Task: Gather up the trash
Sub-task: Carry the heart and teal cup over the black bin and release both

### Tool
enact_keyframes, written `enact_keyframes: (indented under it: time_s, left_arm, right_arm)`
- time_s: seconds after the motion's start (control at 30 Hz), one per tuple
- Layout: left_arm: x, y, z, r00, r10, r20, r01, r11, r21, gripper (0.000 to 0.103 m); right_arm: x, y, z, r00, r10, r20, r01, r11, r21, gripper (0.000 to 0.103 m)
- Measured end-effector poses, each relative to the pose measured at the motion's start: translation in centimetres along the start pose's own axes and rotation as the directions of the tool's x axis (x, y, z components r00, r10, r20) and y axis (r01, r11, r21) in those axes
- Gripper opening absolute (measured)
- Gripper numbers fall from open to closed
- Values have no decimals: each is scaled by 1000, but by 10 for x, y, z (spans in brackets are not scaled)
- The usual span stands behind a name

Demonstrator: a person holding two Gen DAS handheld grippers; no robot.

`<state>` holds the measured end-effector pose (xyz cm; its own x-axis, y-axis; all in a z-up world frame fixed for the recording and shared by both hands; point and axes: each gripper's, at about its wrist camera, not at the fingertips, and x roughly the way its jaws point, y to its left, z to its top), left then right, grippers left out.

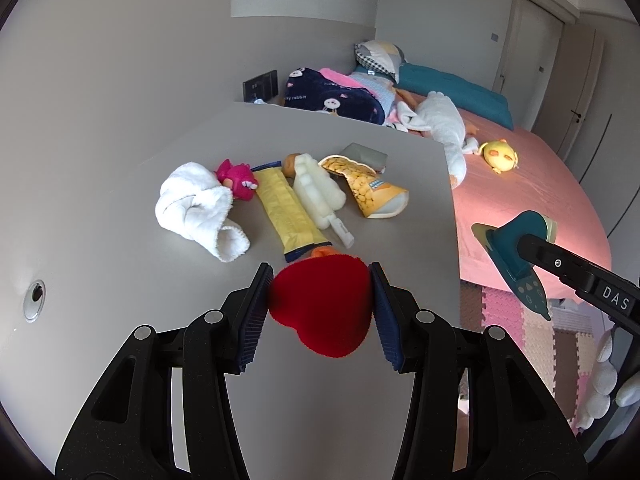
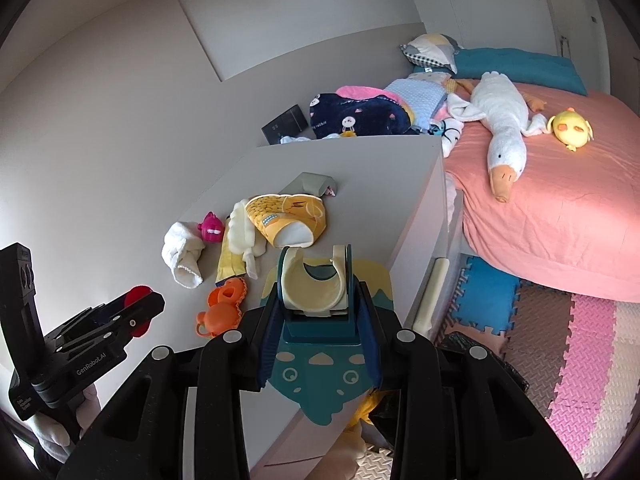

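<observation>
My left gripper (image 1: 320, 300) is shut on a red plush heart (image 1: 320, 308) just above the grey tabletop (image 1: 100, 200). My right gripper (image 2: 318, 320) is shut on a teal and yellow toy dustpan (image 2: 316, 284), held over the table's right edge; it also shows in the left wrist view (image 1: 516, 248). On the table lie a yellow snack bag (image 1: 370, 186), a long yellow wrapper (image 1: 288, 210), a white foam piece (image 1: 320, 192), a white towel (image 1: 196, 208), a pink toy (image 1: 238, 178) and an orange toy (image 2: 222, 310).
A grey box (image 1: 366, 154) sits at the table's far edge. Beyond the table is a bed with a pink sheet (image 2: 560, 216), a white goose plush (image 2: 500, 128), a yellow chick plush (image 2: 570, 128) and blankets (image 2: 360, 114). Foam mats (image 2: 560, 340) cover the floor.
</observation>
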<state>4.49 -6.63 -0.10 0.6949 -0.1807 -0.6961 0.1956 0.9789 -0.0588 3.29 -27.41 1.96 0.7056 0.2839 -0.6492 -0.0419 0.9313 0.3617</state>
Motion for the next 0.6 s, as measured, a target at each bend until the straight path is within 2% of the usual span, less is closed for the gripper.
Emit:
enact_keyframes:
  time_s: [0.6]
  left_arm:
    - [3, -98, 5, 995, -100, -10, 100, 986, 131, 48]
  right_arm:
    - [-58, -67, -7, 995, -69, 69, 64, 995, 74, 37]
